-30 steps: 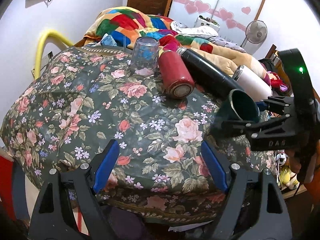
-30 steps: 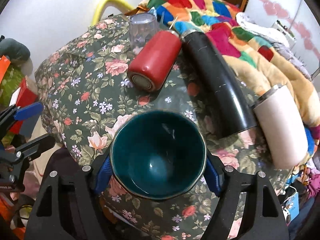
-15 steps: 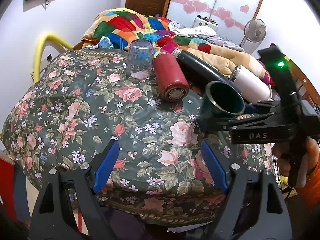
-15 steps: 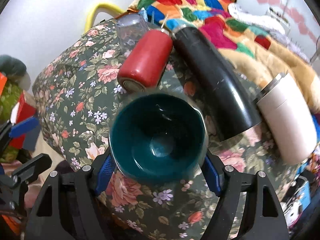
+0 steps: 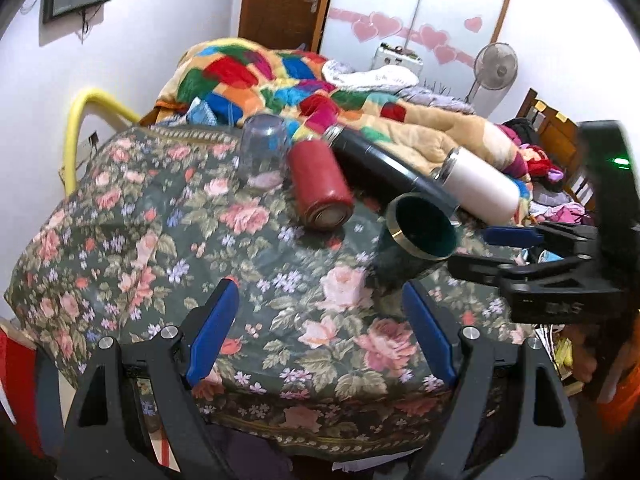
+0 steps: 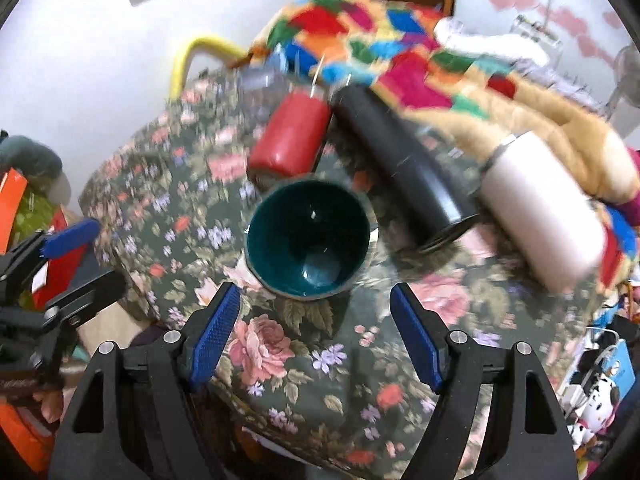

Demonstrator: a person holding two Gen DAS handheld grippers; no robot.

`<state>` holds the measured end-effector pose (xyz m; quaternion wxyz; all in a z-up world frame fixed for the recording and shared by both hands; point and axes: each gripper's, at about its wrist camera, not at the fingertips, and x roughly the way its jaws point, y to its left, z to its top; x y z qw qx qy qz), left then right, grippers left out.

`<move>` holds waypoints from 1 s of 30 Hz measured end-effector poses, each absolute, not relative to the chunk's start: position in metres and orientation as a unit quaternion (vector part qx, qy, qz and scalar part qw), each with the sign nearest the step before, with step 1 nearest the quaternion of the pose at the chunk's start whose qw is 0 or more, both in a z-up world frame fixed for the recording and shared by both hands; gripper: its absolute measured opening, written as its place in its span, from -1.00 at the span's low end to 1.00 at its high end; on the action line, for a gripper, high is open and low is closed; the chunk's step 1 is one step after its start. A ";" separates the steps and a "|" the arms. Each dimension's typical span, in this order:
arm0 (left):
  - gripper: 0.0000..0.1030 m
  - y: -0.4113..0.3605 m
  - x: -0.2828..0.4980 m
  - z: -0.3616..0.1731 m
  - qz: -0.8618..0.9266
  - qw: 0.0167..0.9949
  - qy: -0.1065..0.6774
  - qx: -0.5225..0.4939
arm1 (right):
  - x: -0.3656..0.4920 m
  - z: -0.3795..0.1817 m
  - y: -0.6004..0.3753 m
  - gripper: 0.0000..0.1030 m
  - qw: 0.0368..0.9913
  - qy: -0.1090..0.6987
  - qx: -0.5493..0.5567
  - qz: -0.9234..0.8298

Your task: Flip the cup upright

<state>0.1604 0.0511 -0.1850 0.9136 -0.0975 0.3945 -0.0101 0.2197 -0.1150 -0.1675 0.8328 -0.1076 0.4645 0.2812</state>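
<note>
Teal cup [image 6: 307,238] set upright on floral cloth [image 6: 328,352], mouth up, just before red flask [image 6: 290,138] and black flask [image 6: 404,164], right gripper [image 6: 316,334] spread wide and clear of it, left gripper [image 5: 320,332] likewise spread, nothing held.

bright, even indoor light. white walls [image 5: 168,40] near blown out. strong fisheye bend, dark vignette at corners. right wrist view motion-blurred, worst across quilt [image 6: 400,48] and red bottle [image 6: 292,136]. left wrist view sharper, soft shadows.
</note>
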 end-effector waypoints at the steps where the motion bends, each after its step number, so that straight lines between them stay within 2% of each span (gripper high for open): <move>1: 0.61 0.049 0.157 -0.177 -0.012 0.918 0.385 -0.094 | 0.214 -0.157 -0.119 0.45 0.842 0.450 -0.104 0.277; 11: 0.62 0.024 0.101 -0.076 -0.033 0.965 0.251 -0.066 | 0.105 -0.039 -0.161 0.45 0.937 0.248 -0.057 0.240; 18: 0.63 0.011 0.036 -0.016 -0.038 0.989 0.136 -0.044 | 0.043 0.004 -0.180 0.45 0.968 0.141 -0.009 0.207; 21: 0.77 0.005 0.011 -0.003 -0.038 0.993 0.101 -0.036 | 0.029 0.011 -0.184 0.48 0.974 0.116 0.003 0.194; 26: 0.98 -0.001 -0.016 0.004 -0.021 0.997 0.063 -0.024 | 0.014 0.011 -0.182 0.69 0.981 0.096 0.010 0.168; 30: 0.99 -0.003 -0.022 0.002 -0.014 0.998 0.060 -0.023 | 0.011 0.005 -0.185 0.97 0.984 0.096 0.011 0.147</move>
